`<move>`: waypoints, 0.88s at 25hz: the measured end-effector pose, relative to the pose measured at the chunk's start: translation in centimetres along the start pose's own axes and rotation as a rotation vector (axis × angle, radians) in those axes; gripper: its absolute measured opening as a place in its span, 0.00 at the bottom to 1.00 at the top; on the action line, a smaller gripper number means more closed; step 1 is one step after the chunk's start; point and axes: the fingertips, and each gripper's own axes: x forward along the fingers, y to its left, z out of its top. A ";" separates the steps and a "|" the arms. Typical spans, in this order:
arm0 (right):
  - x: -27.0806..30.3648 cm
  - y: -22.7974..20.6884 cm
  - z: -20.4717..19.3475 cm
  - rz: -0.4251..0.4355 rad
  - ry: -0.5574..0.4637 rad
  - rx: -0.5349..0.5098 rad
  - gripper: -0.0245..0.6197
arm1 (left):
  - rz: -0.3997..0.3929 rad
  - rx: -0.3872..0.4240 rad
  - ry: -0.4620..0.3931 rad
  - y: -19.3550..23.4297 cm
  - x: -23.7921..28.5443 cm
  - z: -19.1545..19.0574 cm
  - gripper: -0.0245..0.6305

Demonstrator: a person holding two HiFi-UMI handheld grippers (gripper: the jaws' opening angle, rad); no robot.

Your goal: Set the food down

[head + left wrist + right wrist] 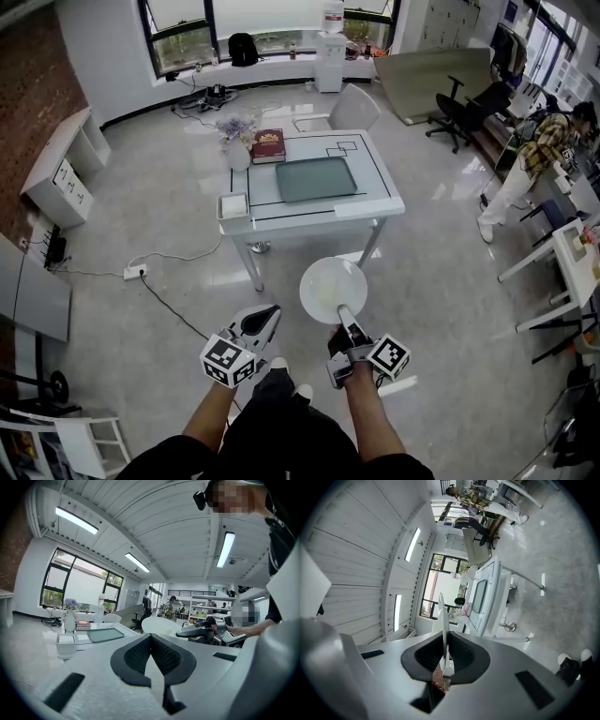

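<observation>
Pinched the near rim of the white plate (442, 620) between the fingers (426, 656) of the right gripper (444, 645), closed tight on it. Seen edge-on from there, as a thin blade running away from the pads. Carried nothing in the left gripper (151, 637), with its fingers (136, 656) shut together on empty air, just beside the right one at its 9 o'clock.

In the head view, held the plate (334, 289) out roughly level at 12 o'clock of the right gripper, above the floor (169, 281) and short of the desk (375, 202), itself farther off toward 12 o'clock. Could not make out any food on it for certain, only a faint pale tint on its face.

On the desk, found a grey-green tray (316, 178) in the middle, a red book (268, 145) and a vase of flowers (236, 141) toward its 10 o'clock, and a white box (233, 205) at its 8 o'clock.

Judged stiff, light, glossy and breakable. With one rim pinch only, likely to lever down at the far edge, and to shed any load if tipped. Best taken deep over the rim, as here, and carried flat. Left room at the rim's 9 o'clock for a second hold by the left gripper. Called for a soft, flat landing on a bare part of the desk.
</observation>
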 end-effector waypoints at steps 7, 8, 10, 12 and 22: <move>1.9 -0.9 1.0 -0.020 0.012 0.011 0.08 | 0.005 -0.023 -0.001 2.3 2.4 -0.1 0.04; 2.3 -1.4 1.4 -0.040 0.013 0.003 0.08 | 0.003 -0.027 -0.001 2.7 3.1 -0.2 0.04; 3.6 -1.7 2.4 -0.051 0.009 -0.004 0.08 | -0.002 -0.032 -0.002 3.9 4.6 0.1 0.04; 5.4 -1.4 3.4 -0.037 0.005 0.007 0.08 | -0.008 -0.035 0.002 5.3 6.3 0.5 0.04; 17.7 -2.5 9.4 -0.034 -0.004 0.014 0.08 | -0.022 -0.038 0.027 15.3 15.7 2.1 0.04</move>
